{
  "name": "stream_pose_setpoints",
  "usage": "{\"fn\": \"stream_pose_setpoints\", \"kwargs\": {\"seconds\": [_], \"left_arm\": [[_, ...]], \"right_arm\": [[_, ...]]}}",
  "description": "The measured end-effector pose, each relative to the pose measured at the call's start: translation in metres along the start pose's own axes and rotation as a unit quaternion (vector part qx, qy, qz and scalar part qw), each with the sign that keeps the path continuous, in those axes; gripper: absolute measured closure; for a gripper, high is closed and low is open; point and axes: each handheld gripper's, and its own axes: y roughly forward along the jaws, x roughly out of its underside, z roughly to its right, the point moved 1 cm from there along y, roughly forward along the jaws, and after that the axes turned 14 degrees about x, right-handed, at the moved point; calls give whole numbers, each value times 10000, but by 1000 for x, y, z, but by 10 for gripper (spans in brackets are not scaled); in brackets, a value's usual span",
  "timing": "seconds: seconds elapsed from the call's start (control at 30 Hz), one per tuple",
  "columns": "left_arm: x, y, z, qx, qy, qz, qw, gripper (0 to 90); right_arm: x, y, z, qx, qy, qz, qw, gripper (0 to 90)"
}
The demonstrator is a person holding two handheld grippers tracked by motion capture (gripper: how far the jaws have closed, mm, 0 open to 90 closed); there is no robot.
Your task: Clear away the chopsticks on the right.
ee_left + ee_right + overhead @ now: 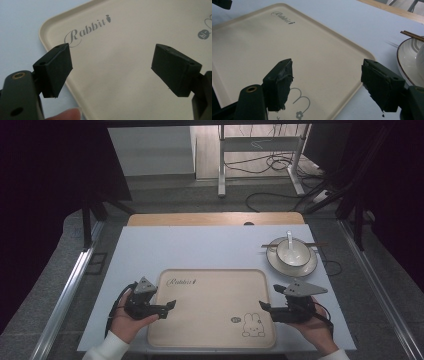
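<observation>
— At the bench's near edge, what's done?
— Nothing I can judge. The tray [212,307] lies bare; my left gripper [167,306] and right gripper [264,306] flank it, jaws spread, empty. Bowl [292,252] waits far right.

Lab: curtained rig, floor cables [270,165]
</observation>
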Motion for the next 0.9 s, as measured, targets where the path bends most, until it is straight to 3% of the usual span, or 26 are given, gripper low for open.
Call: {"fn": "stream_pose_setpoints", "kwargs": {"seconds": [0.23, 0.37, 0.67, 0.9], "left_arm": [[2, 0, -3, -36, -57, -9, 10000, 174], [7, 0, -2, -39, 30, -78, 10000, 174], [5, -2, 3, 39, 57, -2, 10000, 175], [1, 4, -1, 53, 65, -137, 9999, 171]], "right_arm": [[1, 8, 2, -12, -57, -55, 10000, 256], [0, 9, 1, -2, -159, -100, 9998, 258], [-1, 2, -1, 14, -193, -107, 9998, 266], [-8, -3, 10, -94, -164, -97, 9998, 264]]}}
